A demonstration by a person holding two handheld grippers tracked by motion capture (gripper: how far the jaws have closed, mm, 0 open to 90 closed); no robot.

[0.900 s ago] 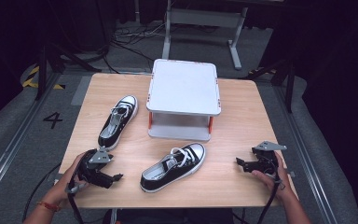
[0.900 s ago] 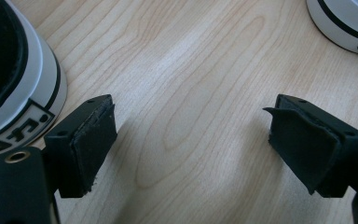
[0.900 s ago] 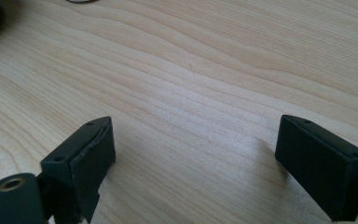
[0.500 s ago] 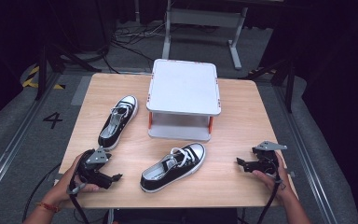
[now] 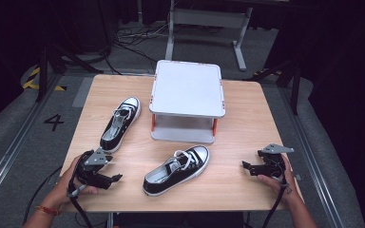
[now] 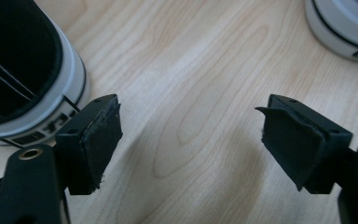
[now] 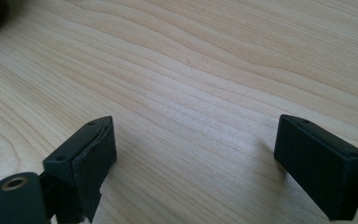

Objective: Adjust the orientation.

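Note:
Two black canvas sneakers with white soles and laces lie on the wooden table (image 5: 237, 137). One sneaker (image 5: 120, 123) is at the left, its toe pointing away. The other sneaker (image 5: 177, 169) lies at the front centre, angled up to the right. My left gripper (image 5: 115, 177) rests at the front left between the two shoes, open and holding nothing. In the left gripper view the left gripper (image 6: 191, 140) stands over bare wood, with the left sneaker's heel (image 6: 23, 79) beside one jaw and the other sneaker's sole (image 6: 342, 30) farther off. My right gripper (image 5: 246, 166) sits at the front right, open. In the right gripper view the right gripper (image 7: 196, 158) is empty.
A white two-level stand (image 5: 187, 90) with orange corner posts sits at the back centre of the table. Bare wood stretches between the front sneaker and the right gripper. Cables and a metal frame leg lie on the grey floor (image 5: 209, 47) beyond the table.

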